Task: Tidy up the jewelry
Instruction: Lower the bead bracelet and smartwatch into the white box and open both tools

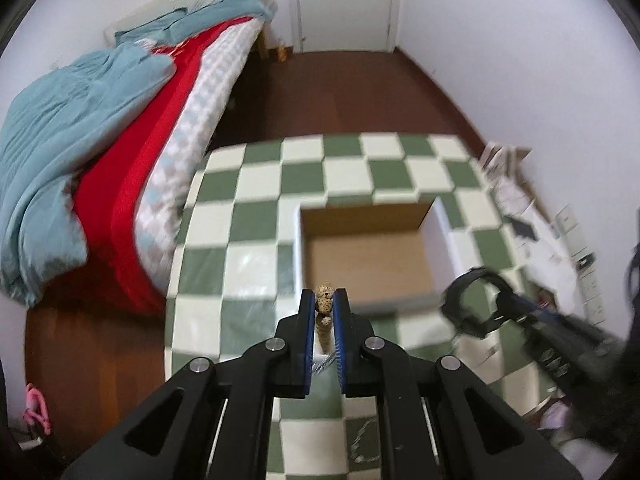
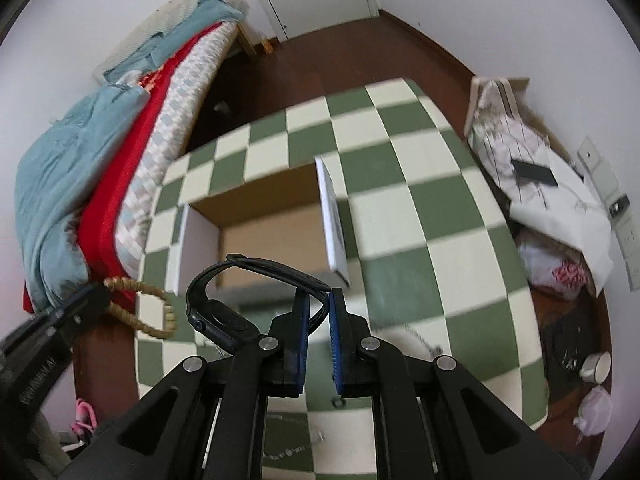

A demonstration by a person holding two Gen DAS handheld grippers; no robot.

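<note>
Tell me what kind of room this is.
Most likely a bedroom in a home: a bed with a rumpled blue duvet stands along the wall, a white door closes the far end, and a table with a green-and-cream checked cloth sits beside the bed.

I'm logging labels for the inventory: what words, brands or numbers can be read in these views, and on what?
None can be read.
Left gripper: raised lettering on its body, too blurred to read.
Box: dark marks on its white side wall, too blurred.
Watch: its screen is dark and shows no text.
</note>
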